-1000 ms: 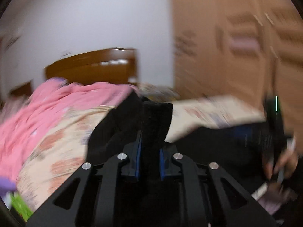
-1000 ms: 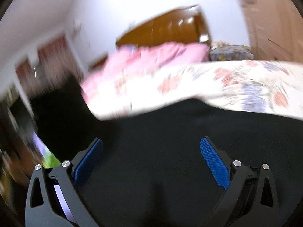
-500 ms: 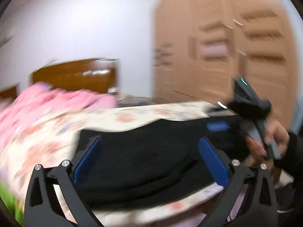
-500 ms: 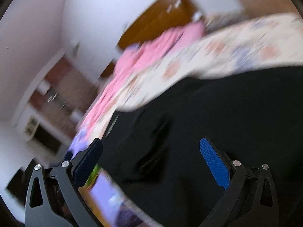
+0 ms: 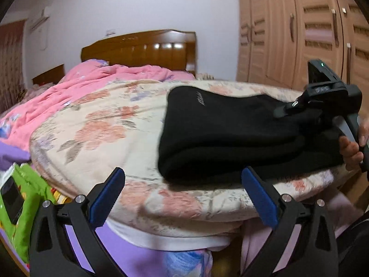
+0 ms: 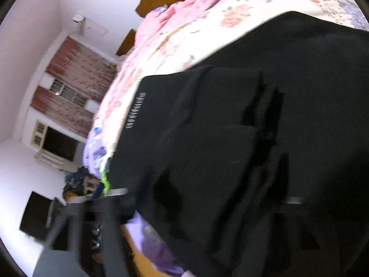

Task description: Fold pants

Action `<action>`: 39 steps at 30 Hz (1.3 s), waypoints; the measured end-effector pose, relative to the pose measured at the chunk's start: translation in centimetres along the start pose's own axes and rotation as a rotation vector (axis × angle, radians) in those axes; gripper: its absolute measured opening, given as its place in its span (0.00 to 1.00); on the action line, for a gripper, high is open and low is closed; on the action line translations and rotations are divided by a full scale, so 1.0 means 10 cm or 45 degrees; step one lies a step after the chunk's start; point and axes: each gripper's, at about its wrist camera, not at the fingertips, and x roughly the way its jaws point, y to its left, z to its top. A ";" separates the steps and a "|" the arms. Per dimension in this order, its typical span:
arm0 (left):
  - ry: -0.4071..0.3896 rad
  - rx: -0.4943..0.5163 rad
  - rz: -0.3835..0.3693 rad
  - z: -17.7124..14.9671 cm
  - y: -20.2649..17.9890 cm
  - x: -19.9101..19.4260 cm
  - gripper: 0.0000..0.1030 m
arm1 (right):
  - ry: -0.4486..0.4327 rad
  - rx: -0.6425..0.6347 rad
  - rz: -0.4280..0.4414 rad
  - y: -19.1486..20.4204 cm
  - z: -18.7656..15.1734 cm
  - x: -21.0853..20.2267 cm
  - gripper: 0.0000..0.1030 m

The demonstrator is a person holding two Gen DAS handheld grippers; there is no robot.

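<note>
The right wrist view is giving us very little: it is smeared with motion, and the black pants [image 6: 242, 138] are filling most of it, swallowing the right tongs almost entirely (only grey streaks at the lower left are showing, and I cannot tell whether those belong to it). From the left wrist view the right tongs [image 5: 280, 113] are appearing side-on at the far right, their tips sitting on the dark fabric, with the person's hand [image 5: 352, 152] cut off by the edge; whether they are spread or pinching cloth, I cannot tell.

The left tongs [image 5: 184, 198] are hanging wide apart, blue ribbed pads [image 5: 107, 196] gripping nothing and touching nothing, held off the near edge of the bed [image 5: 96, 138].

The pants are lying folded in thick, soft-looking layers on the floral bedspread near the bed's near right corner, a small pale logo [image 5: 201, 98] showing on top. A rumpled pink quilt [image 5: 96, 85] is bunching up towards the glossy wooden headboard [image 5: 143, 48]. Slatted wooden wardrobe doors [image 5: 299, 30] are standing at the right. A green bag [image 5: 20, 198] is poking in at lower left.
</note>
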 end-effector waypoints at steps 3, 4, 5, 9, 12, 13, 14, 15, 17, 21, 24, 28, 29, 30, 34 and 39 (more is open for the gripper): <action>0.056 0.038 0.044 -0.06 -0.01 0.17 0.98 | -0.090 -0.069 0.037 0.05 -0.09 -0.10 0.32; 0.065 0.031 0.053 -0.07 0.01 0.22 0.98 | -0.110 -0.095 0.033 0.11 -0.09 -0.14 0.31; 0.065 0.015 0.051 -0.06 0.03 0.23 0.98 | -0.132 -0.127 0.028 0.17 -0.08 -0.18 0.31; 0.051 -0.040 0.084 0.05 0.13 0.30 0.98 | -0.204 -0.270 -0.002 0.40 0.01 -0.28 0.31; 0.104 -0.028 0.174 0.11 0.18 0.44 0.94 | -0.250 -0.281 0.026 0.43 0.02 -0.38 0.27; 0.114 -0.040 0.198 0.13 0.22 0.49 0.93 | -0.284 -0.292 0.035 0.46 0.03 -0.48 0.25; 0.118 -0.065 0.215 0.15 0.25 0.51 0.92 | -0.309 -0.301 0.039 0.45 0.04 -0.56 0.22; 0.111 -0.100 0.230 0.18 0.29 0.52 0.92 | -0.346 -0.315 0.033 0.45 0.05 -0.69 0.21; 0.076 -0.171 0.238 0.22 0.34 0.50 0.92 | -0.361 -0.321 0.003 0.33 0.05 -0.82 0.21; 0.119 -0.201 0.262 0.18 0.29 0.59 0.92 | -0.244 -0.197 -0.110 -0.23 -0.08 -0.63 0.21; 0.128 -0.256 0.250 0.13 0.31 0.61 0.92 | -0.237 -0.092 -0.049 -0.51 -0.17 -0.52 0.20; 0.142 -0.231 0.266 0.14 0.31 0.62 0.92 | -0.243 -0.192 -0.128 -0.32 -0.16 -0.52 0.20; 0.145 -0.230 0.269 0.15 0.30 0.62 0.91 | -0.252 -0.192 -0.122 -0.31 -0.17 -0.54 0.19; 0.146 -0.227 0.273 0.16 0.29 0.60 0.90 | -0.266 -0.190 -0.111 -0.30 -0.18 -0.56 0.19; 0.133 -0.131 0.329 0.19 0.16 0.54 0.88 | -0.315 -0.207 -0.117 -0.18 -0.24 -0.68 0.18; 0.145 -0.165 0.302 0.14 0.21 0.57 0.90 | -0.278 -0.140 -0.169 -0.41 -0.25 -0.57 0.18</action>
